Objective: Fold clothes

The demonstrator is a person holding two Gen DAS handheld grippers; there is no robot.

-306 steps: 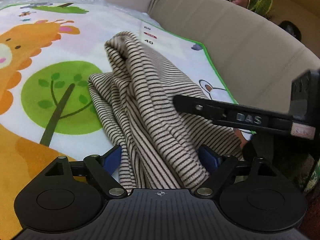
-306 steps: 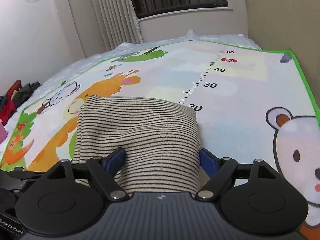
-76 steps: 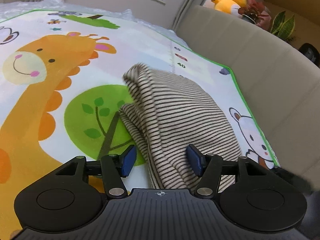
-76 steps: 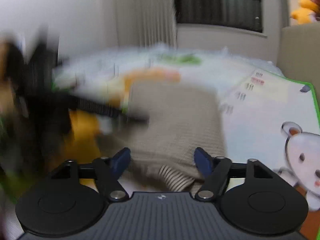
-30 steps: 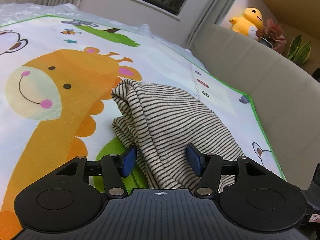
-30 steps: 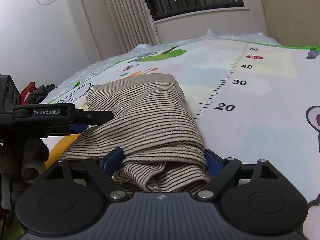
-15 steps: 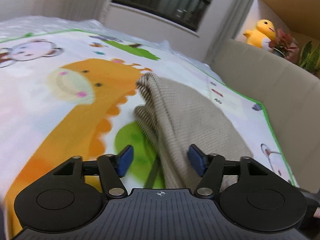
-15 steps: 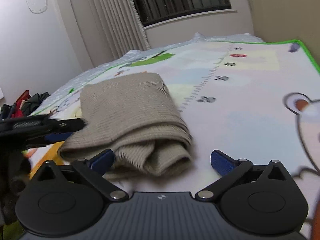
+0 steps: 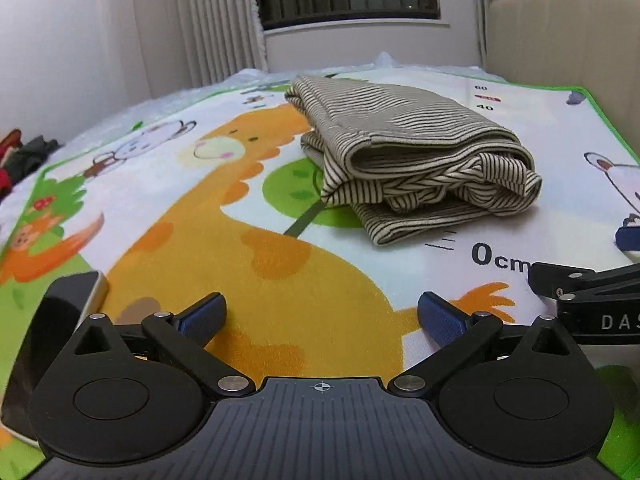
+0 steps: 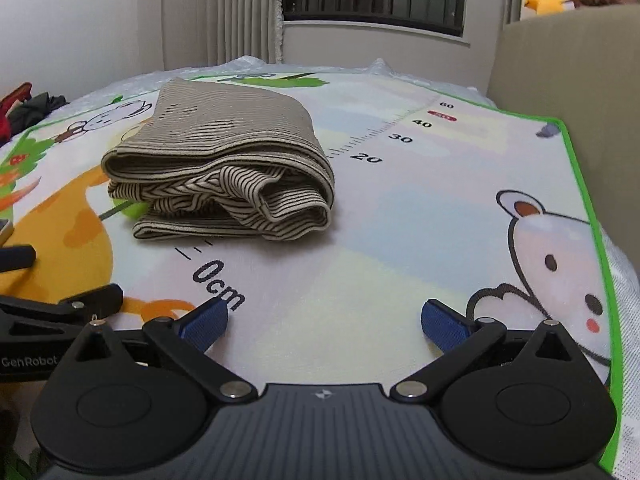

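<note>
Both grippers have let go and backed off since a second ago, when each had the shirt between its fingers; now the left gripper [image 9: 320,314] and right gripper [image 10: 323,320] hover spread wide and empty over the mat [image 10: 400,208]. I see the shirt [image 9: 408,152] lying alone as a folded bundle on the mat, just beyond the "0cm" mark, well apart from both tools. It looks soft, light knit: it sags at the near end, where loose striped layers bunch out from under the top flap. I judge the fold done or nearly so. If I tidy it, I would pinch the near corners through all layers, since a grip on one layer would likely pull the stack open.
</note>
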